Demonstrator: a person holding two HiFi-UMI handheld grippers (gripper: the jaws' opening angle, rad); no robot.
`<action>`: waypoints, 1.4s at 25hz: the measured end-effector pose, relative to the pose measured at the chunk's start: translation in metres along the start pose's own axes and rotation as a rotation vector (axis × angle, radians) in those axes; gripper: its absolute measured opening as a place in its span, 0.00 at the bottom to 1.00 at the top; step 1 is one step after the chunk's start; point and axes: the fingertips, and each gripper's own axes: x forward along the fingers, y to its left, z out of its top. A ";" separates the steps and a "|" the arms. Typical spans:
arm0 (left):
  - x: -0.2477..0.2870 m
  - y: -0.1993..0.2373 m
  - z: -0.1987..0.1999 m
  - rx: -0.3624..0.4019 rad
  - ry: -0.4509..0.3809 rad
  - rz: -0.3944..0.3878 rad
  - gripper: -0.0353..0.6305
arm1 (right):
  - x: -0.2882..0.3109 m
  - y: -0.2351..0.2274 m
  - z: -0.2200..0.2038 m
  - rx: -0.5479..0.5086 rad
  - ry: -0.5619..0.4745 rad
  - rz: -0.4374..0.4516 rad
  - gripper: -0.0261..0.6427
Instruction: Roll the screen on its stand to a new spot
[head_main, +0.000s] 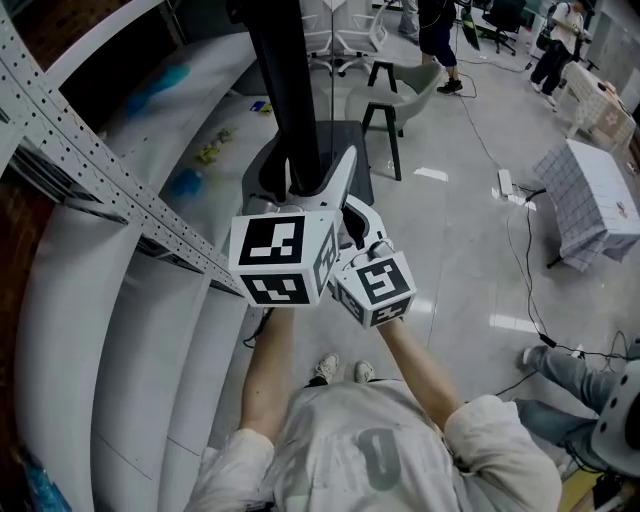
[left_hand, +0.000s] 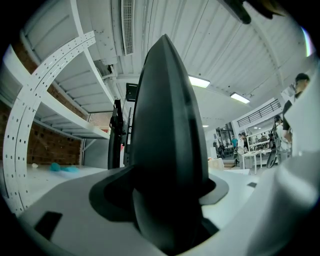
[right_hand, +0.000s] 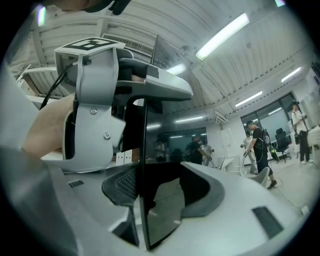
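the screen (head_main: 285, 90) stands on the floor (head_main: 450, 260) just ahead of the person, beside the perforated shelving (head_main: 90, 160), with its dark base (head_main: 335, 140) flat on the ground. its long axis runs straight up, rising past the head view's top edge. the narrow edge faces the person, and in the right gripper view the glossy face lies to the right of that edge. both tools sit side by side, nearly touching, and point roughly level into the screen. the left tool (left_hand: 170, 200) is clenched on the dark tapering back of the unit, which fills the gap between its white jaws. the right tool (right_hand: 150, 200) has the thin glossy panel between its jaws and appears to grasp it, one pad at the back and one on the face. holding at one height with both tools close together looks meant to push the stand across the floor as one piece — a level shove, not a lift — so the tall unit neither twists nor tips as it rolls.
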 end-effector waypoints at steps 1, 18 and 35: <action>-0.004 -0.005 0.001 0.003 -0.002 0.000 0.56 | -0.006 0.002 0.002 0.004 -0.006 0.002 0.37; -0.121 -0.048 0.004 -0.011 -0.016 -0.001 0.56 | -0.096 0.090 0.003 0.024 -0.018 0.013 0.37; -0.300 -0.050 0.023 -0.016 -0.058 -0.036 0.56 | -0.170 0.257 0.017 -0.019 -0.038 0.016 0.38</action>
